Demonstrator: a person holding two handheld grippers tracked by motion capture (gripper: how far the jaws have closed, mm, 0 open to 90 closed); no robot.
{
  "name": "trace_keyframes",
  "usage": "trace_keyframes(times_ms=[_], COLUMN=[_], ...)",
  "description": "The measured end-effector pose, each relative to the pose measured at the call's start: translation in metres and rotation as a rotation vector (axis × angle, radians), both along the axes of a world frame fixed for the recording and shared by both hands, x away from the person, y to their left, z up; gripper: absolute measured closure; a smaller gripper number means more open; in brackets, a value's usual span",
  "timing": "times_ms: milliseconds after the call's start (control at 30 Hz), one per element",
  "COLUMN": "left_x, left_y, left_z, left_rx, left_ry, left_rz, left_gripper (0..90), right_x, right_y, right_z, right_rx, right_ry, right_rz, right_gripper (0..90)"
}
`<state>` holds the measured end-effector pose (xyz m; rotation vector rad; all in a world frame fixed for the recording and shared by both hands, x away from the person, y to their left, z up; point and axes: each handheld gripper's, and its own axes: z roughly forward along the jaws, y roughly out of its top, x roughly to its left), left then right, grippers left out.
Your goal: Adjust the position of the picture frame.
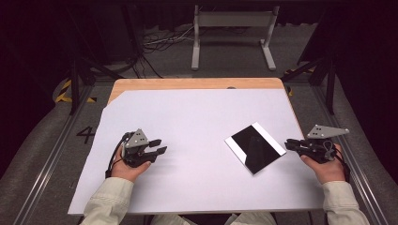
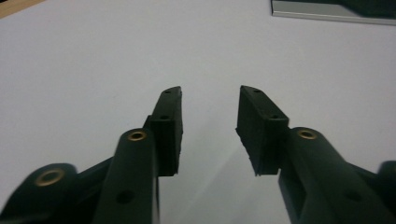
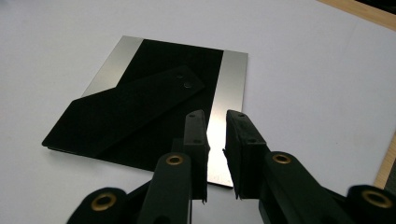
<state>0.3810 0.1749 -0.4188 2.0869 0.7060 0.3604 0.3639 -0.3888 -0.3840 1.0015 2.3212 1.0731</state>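
High view: a flat picture frame [image 1: 256, 147], lying face down with its black back and silver side strips up, sits on the white sheet [image 1: 197, 117] right of centre, turned at an angle. Right gripper [image 1: 292, 144] hovers just beside the frame's right edge, jaws pointed toward it and set narrow with a slim gap, nothing between them. Right gripper view shows the folded black stand flap [image 3: 126, 109] flat against the frame back, and the near silver strip [image 3: 224, 116] directly ahead of the jaw tips. Left gripper [image 1: 157, 147] rests well apart on the left of the sheet, jaws moderately wide, empty. Judgement: the step in hand is taking hold of the frame at its near edge. The frame lies flush on the sheet, so a lower jaw must slide under the rim; come in low and level, and steady the far side with the left gripper so it does not skate away.
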Motion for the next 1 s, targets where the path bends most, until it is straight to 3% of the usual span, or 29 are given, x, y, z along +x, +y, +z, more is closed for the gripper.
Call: trace_keyframes(times_ms=[100, 367, 667, 933, 1000], left_x=[0.000, 0.000, 0.000, 0.001, 0.000], left_y=[0.000, 0.003, 0.001, 0.001, 0.000], left_z=[0.000, -0.001, 0.000, -0.001, -0.001], left_rx=[0.003, 0.002, 0.004, 0.007, 0.005], left_ry=[0.004, 0.013, 0.011, 0.016, 0.021], left_rz=[0.000, 0.007, 0.000, -0.007, -0.006], left_gripper=[70.6, 75.5, 75.4, 75.5, 75.7], right_x=[0.000, -0.001, 0.000, 0.003, 0.005], right_y=[0.000, -0.001, 0.006, 0.006, 0.007], right_z=[-0.001, 0.001, -0.005, -0.011, -0.014], right_rx=[-0.004, -0.017, -0.088, -0.109, -0.112], right_ry=[0.004, 0.041, 0.143, 0.203, 0.235], right_rz=[-0.003, 0.010, 0.065, 0.066, 0.076], right_gripper=[78.4, 84.7, 88.8, 89.5, 89.6])
